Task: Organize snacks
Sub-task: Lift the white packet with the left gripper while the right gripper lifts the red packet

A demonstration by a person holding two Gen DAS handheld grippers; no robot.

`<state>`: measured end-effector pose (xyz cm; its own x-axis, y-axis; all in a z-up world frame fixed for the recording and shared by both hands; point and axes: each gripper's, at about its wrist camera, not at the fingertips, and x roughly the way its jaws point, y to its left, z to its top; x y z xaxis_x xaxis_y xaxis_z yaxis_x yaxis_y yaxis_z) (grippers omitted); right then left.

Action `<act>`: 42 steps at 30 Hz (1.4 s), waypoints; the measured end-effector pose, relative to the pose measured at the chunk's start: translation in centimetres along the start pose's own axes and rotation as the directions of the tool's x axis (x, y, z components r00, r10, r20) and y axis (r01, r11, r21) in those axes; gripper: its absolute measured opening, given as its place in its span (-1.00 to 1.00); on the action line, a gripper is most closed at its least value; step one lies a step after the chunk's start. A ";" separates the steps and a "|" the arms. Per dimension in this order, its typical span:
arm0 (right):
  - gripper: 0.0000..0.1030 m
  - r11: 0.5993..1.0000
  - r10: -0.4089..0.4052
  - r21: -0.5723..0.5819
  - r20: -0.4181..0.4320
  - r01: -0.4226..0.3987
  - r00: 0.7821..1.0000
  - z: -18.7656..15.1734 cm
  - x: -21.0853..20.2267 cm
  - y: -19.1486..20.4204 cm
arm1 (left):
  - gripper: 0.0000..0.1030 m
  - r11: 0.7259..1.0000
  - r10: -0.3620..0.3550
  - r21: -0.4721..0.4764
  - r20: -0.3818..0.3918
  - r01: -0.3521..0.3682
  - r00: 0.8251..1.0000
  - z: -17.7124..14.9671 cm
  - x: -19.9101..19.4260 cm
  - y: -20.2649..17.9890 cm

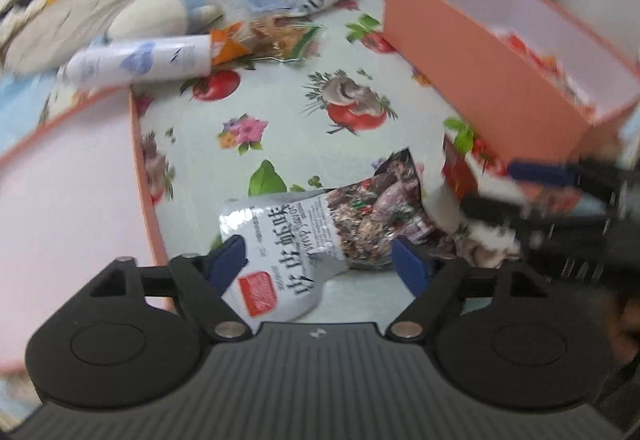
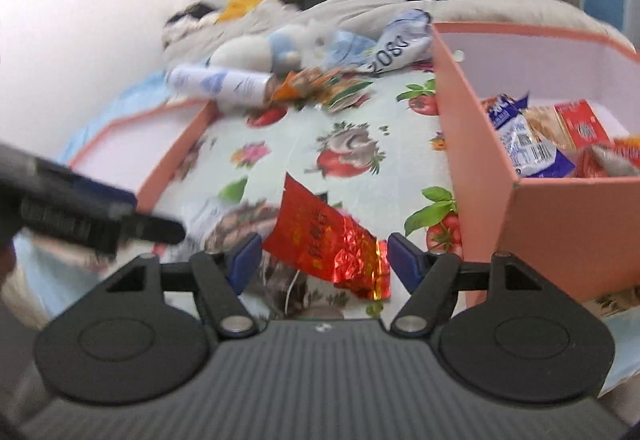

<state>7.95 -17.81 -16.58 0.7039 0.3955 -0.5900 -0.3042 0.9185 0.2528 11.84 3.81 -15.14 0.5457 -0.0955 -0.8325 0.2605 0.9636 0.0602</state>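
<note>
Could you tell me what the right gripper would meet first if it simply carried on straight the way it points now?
Most likely the red foil packet, lying between the open right gripper's fingers; depth is uncertain.

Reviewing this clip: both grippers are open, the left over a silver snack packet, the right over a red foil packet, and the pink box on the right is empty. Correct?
Not quite. The pink box is not empty: the right wrist view shows several snack packets inside it. The rest holds: the left gripper is open over the silver snack packet, and the right gripper is open over the red foil packet.
</note>
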 end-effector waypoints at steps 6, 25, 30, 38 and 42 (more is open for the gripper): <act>0.38 0.998 -0.010 0.056 -0.064 0.014 0.998 0.0 1.5 -0.6 | 0.67 0.959 0.006 0.284 -0.019 0.000 1.000 0.5 1.9 -1.3; 0.27 0.974 -0.219 0.060 -0.029 0.220 0.975 -0.1 4.2 -0.1 | 0.59 0.912 -0.072 0.401 -0.051 0.086 0.996 1.2 8.7 -2.3; 0.05 0.963 -0.254 0.076 -0.075 0.260 0.964 -1.1 5.7 -0.9 | 0.21 0.940 -0.075 0.331 -0.026 0.079 0.997 0.6 8.5 -2.0; -0.33 0.964 -0.258 0.040 -0.088 0.262 0.962 -0.9 5.2 -1.4 | -0.05 0.976 -0.044 0.216 -0.002 0.043 0.999 0.2 7.9 -1.7; -0.33 0.968 -0.242 0.046 -0.095 0.247 0.966 -1.0 4.6 -1.5 | -0.13 0.990 -0.035 0.140 -0.009 0.036 0.999 0.1 7.2 -1.4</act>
<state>11.02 -17.36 -20.44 0.6922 0.1593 -0.7039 -0.0907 0.9868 0.1341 15.51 1.77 -21.14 0.5287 -0.1269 -0.8393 0.3886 0.9152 0.1065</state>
